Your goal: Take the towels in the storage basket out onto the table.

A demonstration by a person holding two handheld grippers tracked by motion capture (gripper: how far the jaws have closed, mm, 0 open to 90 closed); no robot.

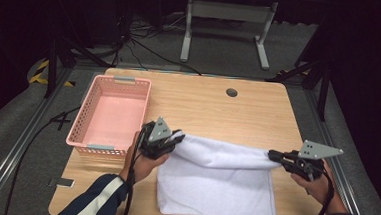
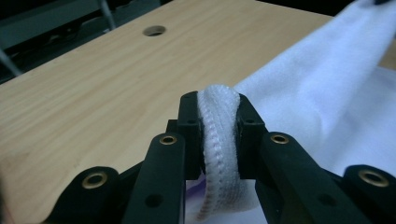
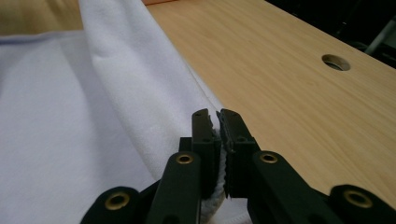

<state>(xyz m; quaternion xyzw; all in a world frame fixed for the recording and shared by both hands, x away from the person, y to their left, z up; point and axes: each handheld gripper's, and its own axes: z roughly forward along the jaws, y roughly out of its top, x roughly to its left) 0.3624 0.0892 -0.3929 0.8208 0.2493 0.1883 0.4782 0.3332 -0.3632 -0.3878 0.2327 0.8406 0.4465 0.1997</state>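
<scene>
A white towel point(image 1: 219, 182) of soft, short-napped cloth lies on the near half of the pale wood-grain table point(image 1: 203, 106), its lower part folded flat in a rough rectangle, its upper layer lifted into a taut band between the two tools. The left gripper point(image 1: 175, 136) pinches the band's left corner: in the left gripper view the black jaws press on a thick, ribbed, rolled hem point(image 2: 218, 135) that bulges between the pads. The right gripper point(image 1: 273, 154) clamps the right corner; in the right gripper view its jaws stand almost together with only a thin, stitched edge of cloth point(image 3: 217, 140) caught between their toothed faces. Each tool is matte black with brass rivets and carries a grey three-cornered plate on top. A pink plastic basket point(image 1: 109, 113), its walls a fine lattice, stands at the table's left, just beside the left gripper. A round cable hole point(image 1: 231, 92) sits near the far edge. The towel's near edge is close to the table's front rim, and the sleeves are cut off at the bottom of the high view.
</scene>
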